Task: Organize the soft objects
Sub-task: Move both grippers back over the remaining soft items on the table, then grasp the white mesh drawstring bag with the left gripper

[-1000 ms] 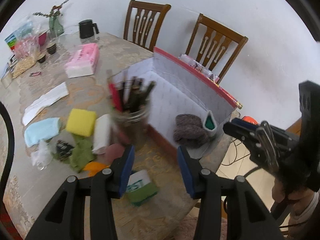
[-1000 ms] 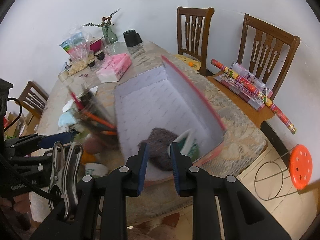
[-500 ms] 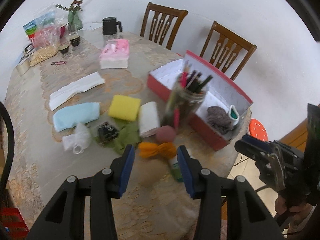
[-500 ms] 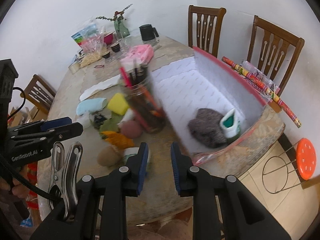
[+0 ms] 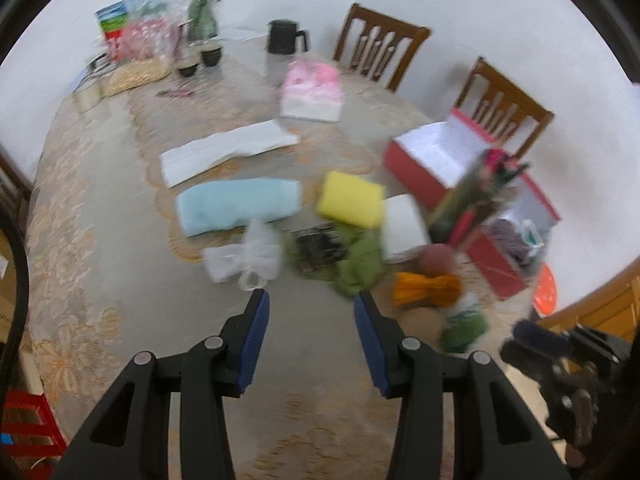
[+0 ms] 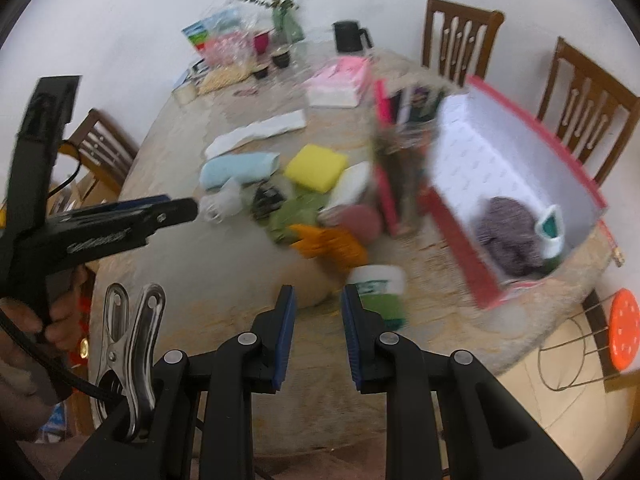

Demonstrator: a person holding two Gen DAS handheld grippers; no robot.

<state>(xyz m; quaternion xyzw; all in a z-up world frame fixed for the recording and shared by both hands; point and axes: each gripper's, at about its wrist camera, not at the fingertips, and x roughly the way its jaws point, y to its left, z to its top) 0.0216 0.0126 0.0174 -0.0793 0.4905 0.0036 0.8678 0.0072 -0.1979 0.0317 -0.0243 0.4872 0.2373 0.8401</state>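
Observation:
A pile of soft things lies mid-table: a light blue towel [image 5: 238,206], a yellow sponge [image 5: 352,200] [image 6: 316,166], a white folded cloth [image 5: 404,222], a green cloth [image 5: 358,264] and an orange cloth [image 5: 426,290] [image 6: 328,242]. My left gripper [image 5: 311,298] hangs open above the near side of the pile, holding nothing. My right gripper [image 6: 318,292] is open with a narrow gap, empty, just short of a green-and-white pack [image 6: 380,292]. The red box [image 6: 480,152] at the right holds a grey knitted piece [image 6: 508,236].
A jar of pens [image 5: 468,200] stands between the pile and the box. A clear plastic bag [image 5: 248,258], a long white cloth [image 5: 228,150] and a pink tissue pack [image 5: 312,92] lie farther left and back. Chairs ring the table; an orange stool [image 6: 624,332] is on the floor.
Both grippers have swept left across the table, away from the red box and over to the pile of soft things. Neither gripper's jaws have changed.

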